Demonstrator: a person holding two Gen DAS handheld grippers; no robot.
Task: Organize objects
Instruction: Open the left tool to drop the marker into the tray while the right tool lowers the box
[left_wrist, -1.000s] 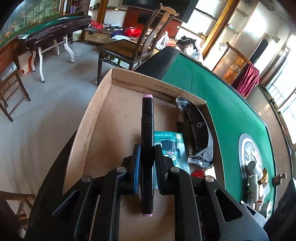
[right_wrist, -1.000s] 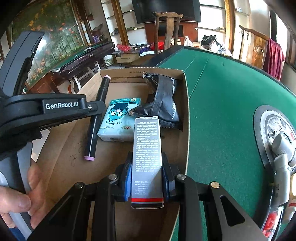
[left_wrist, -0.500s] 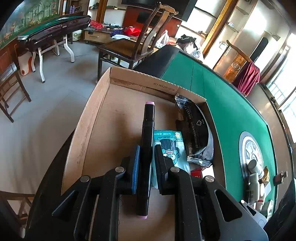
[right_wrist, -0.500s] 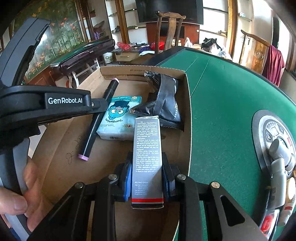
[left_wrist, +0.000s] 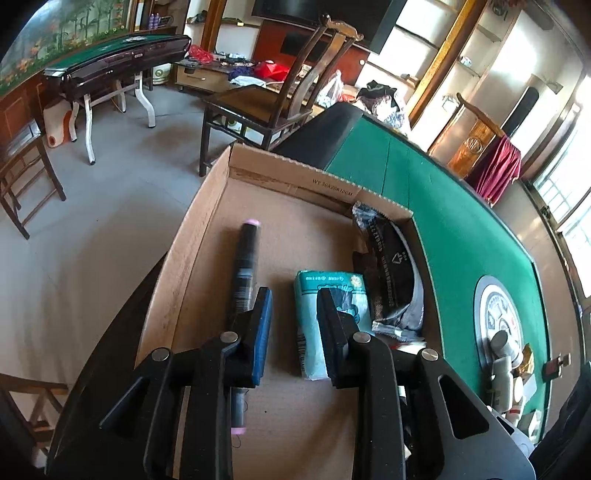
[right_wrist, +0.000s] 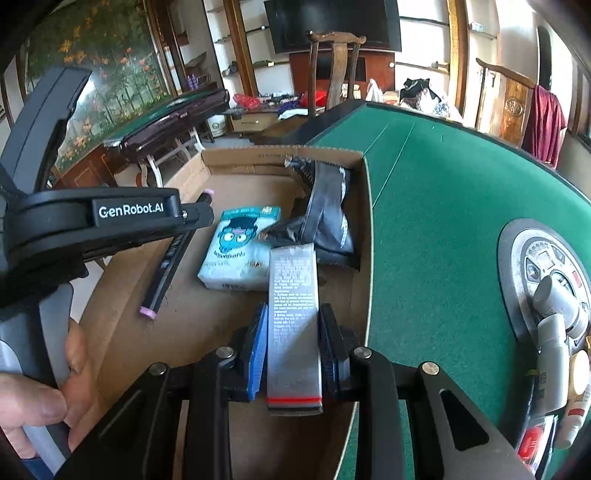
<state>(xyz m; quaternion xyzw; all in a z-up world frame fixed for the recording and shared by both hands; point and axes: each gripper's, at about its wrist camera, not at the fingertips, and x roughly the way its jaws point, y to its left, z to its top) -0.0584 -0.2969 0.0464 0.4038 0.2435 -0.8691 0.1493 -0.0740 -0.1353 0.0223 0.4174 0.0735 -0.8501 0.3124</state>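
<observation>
While the left claw (left_wrist: 293, 332) is spreading with nothing between its pads, the black marker (left_wrist: 245, 266) is lying on the cardboard box (left_wrist: 177, 266) floor, just left of it. Nearest inside the box, the right claw (right_wrist: 291, 347) is pinching a grey carton (right_wrist: 293, 314). Farther in sit a tissue pack (right_wrist: 240, 247) and dark pouch (right_wrist: 325, 221). Lowering the carton flat beside the tissues before letting go looks wise.
</observation>
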